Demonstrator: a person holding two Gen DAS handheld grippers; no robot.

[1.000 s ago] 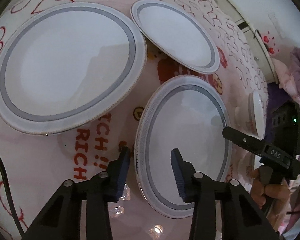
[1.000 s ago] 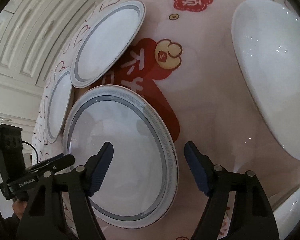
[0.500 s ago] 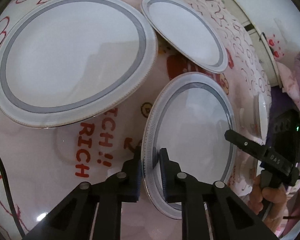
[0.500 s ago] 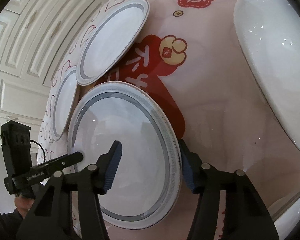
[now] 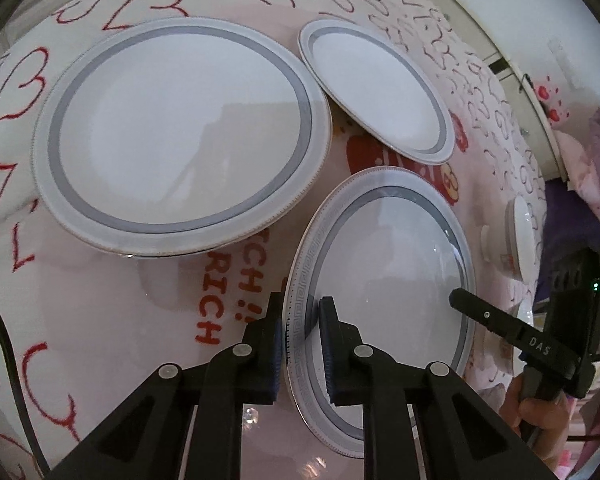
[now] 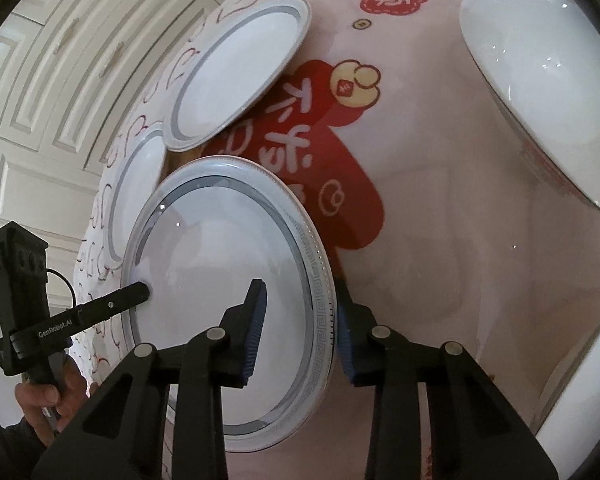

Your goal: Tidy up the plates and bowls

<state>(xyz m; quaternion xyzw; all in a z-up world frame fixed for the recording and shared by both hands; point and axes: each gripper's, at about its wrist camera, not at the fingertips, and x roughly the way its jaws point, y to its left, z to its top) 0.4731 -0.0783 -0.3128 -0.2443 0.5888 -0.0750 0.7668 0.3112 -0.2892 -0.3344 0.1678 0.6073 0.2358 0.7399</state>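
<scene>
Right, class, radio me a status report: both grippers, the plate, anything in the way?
Left gripper shut on key-pattern plate rim. Right gripper straddling the opposite rim, jaws not visibly clamped. Large plate and small plate lie close beyond.

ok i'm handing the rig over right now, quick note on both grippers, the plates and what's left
Left gripper: shut on the near plate, pinching its left rim.
Right gripper: jaws straddle the same plate's opposite rim, not clearly clamped yet.
The plate looks slightly tilted off the tablecloth.
Large plate and small plate lie separately on the cloth; white bowl sits to the right.
Done: nothing stacked.
Left: probably set the held plate on the large one, then gather the small plate and bowls.
</scene>
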